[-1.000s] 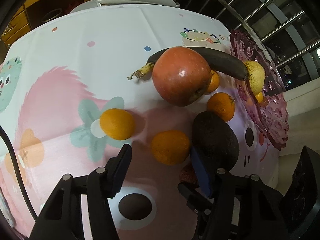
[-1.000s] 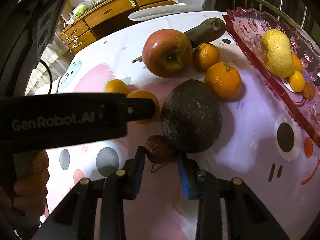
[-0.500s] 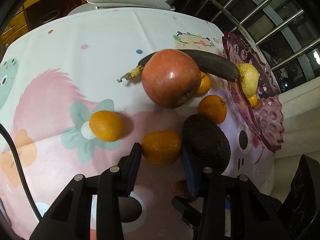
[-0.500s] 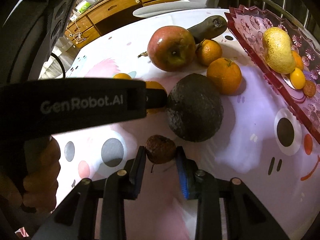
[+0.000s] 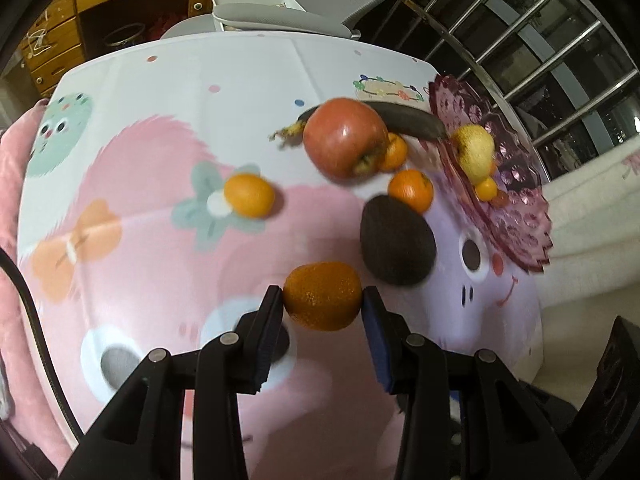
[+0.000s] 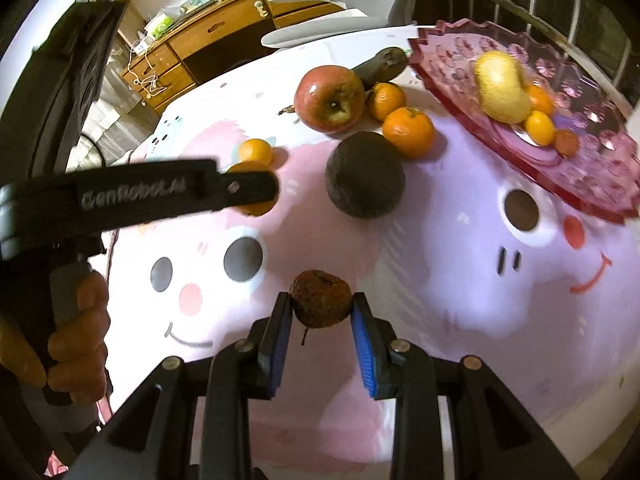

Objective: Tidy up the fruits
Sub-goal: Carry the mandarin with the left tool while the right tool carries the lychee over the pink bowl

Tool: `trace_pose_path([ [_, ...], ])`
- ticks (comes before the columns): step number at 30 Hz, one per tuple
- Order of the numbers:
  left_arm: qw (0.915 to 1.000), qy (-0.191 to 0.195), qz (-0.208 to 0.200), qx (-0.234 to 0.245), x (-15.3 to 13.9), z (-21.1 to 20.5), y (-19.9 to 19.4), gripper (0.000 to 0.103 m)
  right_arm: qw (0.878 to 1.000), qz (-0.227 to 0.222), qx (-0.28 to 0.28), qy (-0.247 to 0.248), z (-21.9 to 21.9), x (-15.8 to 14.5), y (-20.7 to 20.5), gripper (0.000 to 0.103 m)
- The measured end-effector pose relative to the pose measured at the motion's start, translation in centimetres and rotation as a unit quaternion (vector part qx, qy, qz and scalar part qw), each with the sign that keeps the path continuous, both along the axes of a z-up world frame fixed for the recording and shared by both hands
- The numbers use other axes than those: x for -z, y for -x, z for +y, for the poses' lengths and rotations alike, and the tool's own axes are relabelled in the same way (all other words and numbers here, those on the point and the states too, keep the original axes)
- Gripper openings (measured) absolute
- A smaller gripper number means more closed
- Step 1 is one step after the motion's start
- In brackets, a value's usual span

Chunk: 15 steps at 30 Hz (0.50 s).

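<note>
My left gripper (image 5: 323,298) is shut on an orange tangerine (image 5: 322,296), lifted off the cartoon tablecloth (image 5: 160,240). My right gripper (image 6: 322,304) is shut on a small dark brown shrivelled fruit (image 6: 321,298), also held above the cloth. On the table lie a red apple (image 6: 330,98), a dark avocado (image 6: 364,180), a blackened banana (image 6: 380,66) and other tangerines (image 6: 408,132). The pink glass plate (image 6: 580,168) at the right holds a yellow pear (image 6: 500,86) and small orange fruits. In the right wrist view the left gripper (image 6: 248,190) hides most of its tangerine.
A person's hand (image 6: 76,340) grips the left tool's handle at the left. A grey chair (image 5: 280,12) and wooden drawers (image 6: 208,40) stand beyond the table's far edge. A metal railing (image 5: 540,40) runs behind the plate. A black cable (image 5: 32,320) hangs at the table's left.
The left jaws closed on the tangerine beside the avocado and lifted it. The right gripper rose with the brown fruit it held. Both have drawn back from the fruit cluster.
</note>
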State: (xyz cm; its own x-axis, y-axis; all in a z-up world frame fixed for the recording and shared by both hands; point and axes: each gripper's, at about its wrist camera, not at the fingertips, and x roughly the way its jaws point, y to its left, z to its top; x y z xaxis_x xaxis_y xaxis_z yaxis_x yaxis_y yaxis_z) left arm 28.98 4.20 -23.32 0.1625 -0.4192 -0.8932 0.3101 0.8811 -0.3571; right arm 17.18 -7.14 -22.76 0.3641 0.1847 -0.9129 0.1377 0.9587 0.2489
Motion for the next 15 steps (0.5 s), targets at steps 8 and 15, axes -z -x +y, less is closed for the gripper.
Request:
trace_pose_path([
  [8,1.0000,-0.006,-0.005,0.001,-1.8,2.5,5.9,0.039,1.000,-0.007,0.008,0.002,0.8,-1.6,4.1,0.030],
  [15,0.9999,-0.007,0.003,0.012,-2.7,3.2,9.7,0.039,1.000,-0.007,0.013,-0.005,1.0,-2.9,7.2,0.030],
])
